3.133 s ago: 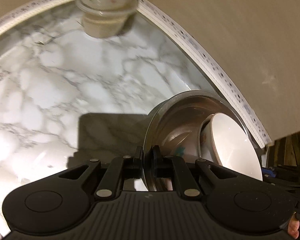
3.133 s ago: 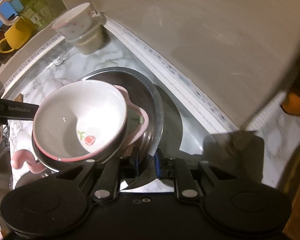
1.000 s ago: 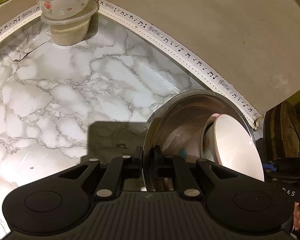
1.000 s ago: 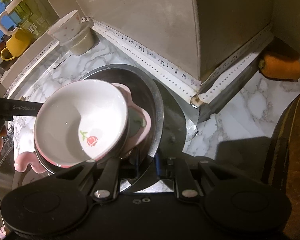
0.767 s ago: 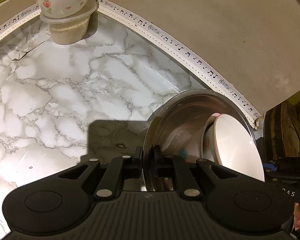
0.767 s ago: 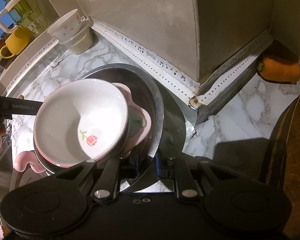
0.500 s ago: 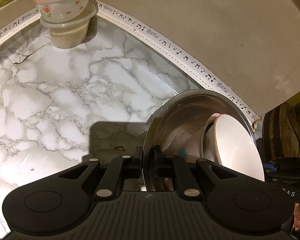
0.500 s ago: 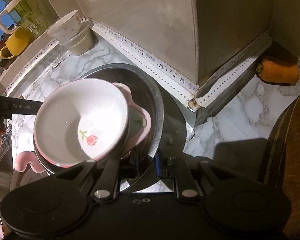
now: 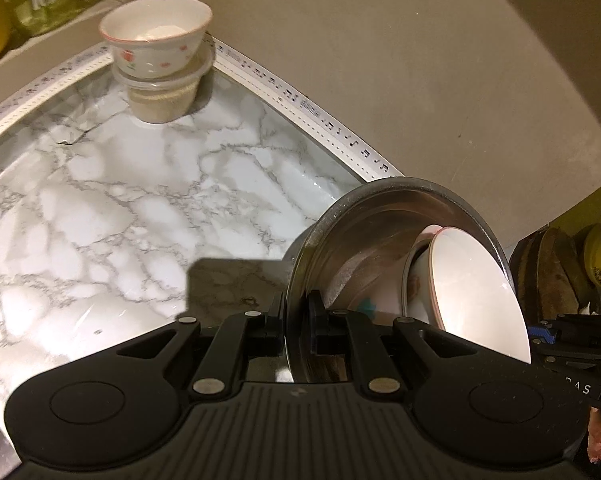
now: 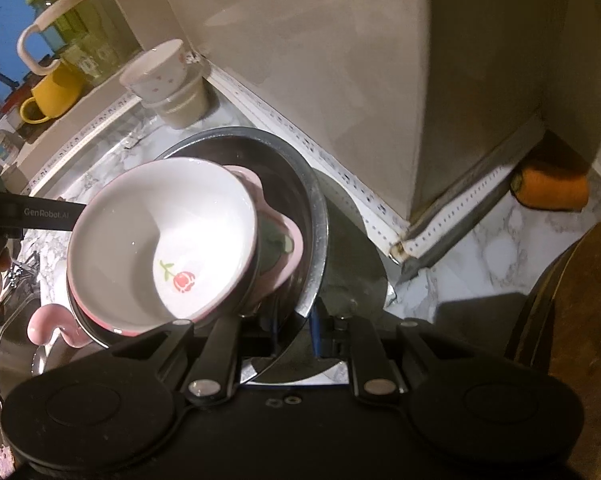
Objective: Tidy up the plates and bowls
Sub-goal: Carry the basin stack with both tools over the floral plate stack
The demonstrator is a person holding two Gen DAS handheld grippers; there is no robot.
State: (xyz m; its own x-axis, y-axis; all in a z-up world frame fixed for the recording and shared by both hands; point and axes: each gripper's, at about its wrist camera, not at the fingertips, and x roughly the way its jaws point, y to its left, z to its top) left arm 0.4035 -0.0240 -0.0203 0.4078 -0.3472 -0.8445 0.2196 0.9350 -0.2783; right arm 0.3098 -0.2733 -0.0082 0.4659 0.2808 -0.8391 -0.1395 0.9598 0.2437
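A steel plate (image 9: 384, 216) carries a pink dish (image 10: 284, 236) and a white bowl with a red flower (image 10: 164, 236) stacked inside it. My left gripper (image 9: 296, 316) is shut on the plate's rim at one side. My right gripper (image 10: 296, 320) is shut on the rim (image 10: 316, 220) at the opposite side. The stack is held above the marble counter (image 9: 112, 208), near the wall. The white bowl also shows in the left wrist view (image 9: 476, 292). Another flowered bowl (image 9: 156, 48) sits on a plastic tub (image 9: 160, 100) in the far corner.
A beige wall (image 9: 380, 60) and a wall corner (image 10: 412, 120) stand close behind the stack. A yellow mug (image 10: 52, 96) and a green pitcher (image 10: 60, 28) stand on a ledge. An orange object (image 10: 552, 188) lies at the right. A wooden board (image 10: 580, 320) is at right.
The held stack and both grippers have drawn back from the wall and risen a little; the far bowl on the tub now appears lower in the left wrist view. Both grips are unchanged.
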